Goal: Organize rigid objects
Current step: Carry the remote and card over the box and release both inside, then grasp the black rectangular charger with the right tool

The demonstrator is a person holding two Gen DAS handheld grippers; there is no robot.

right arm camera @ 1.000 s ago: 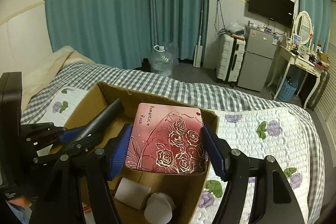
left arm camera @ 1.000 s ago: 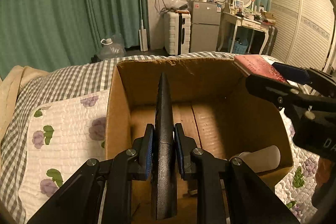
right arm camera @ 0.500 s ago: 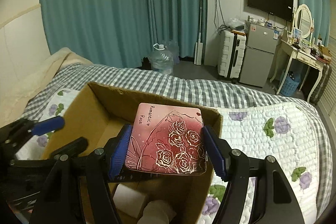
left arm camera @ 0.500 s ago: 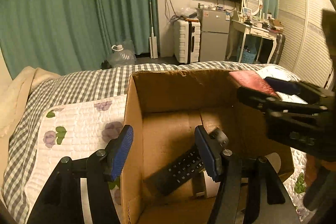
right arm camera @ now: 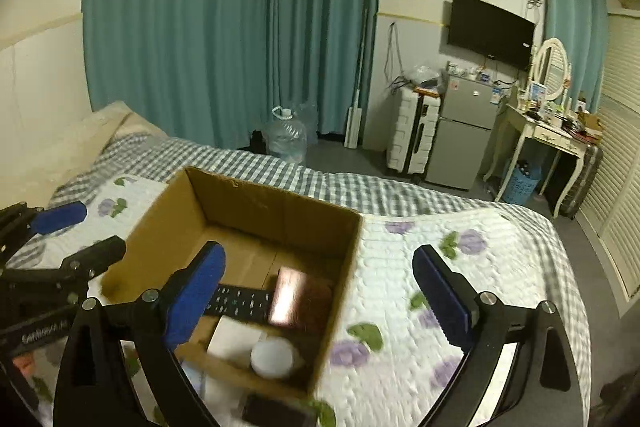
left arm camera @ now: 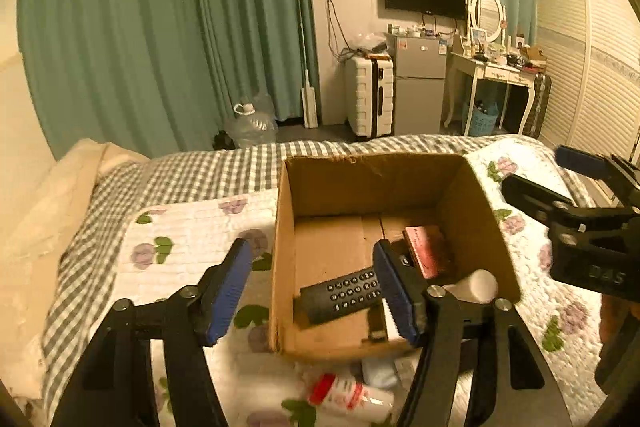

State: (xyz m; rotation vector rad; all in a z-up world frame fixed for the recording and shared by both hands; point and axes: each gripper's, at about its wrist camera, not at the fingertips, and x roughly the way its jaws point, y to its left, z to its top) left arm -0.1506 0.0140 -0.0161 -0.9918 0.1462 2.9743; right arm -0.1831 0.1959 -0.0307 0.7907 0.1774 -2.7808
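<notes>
A bed with a checked cover and a flowered quilt fills the room's near side, green curtains behind it. On the quilt stands an open cardboard box. The left gripper hangs spread wide and empty over the box's near left wall; ahead of its right finger lies a black remote, with a pink book just beyond and a white cylinder off to its right. The right gripper is also spread wide and empty above the box's right wall, with the book between its fingers and below them.

Only the left view shows a red-capped bottle lying on the quilt beneath the gripper, outside the box. Only the right view shows bare quilt stretching right of the box to the bed's edge.
</notes>
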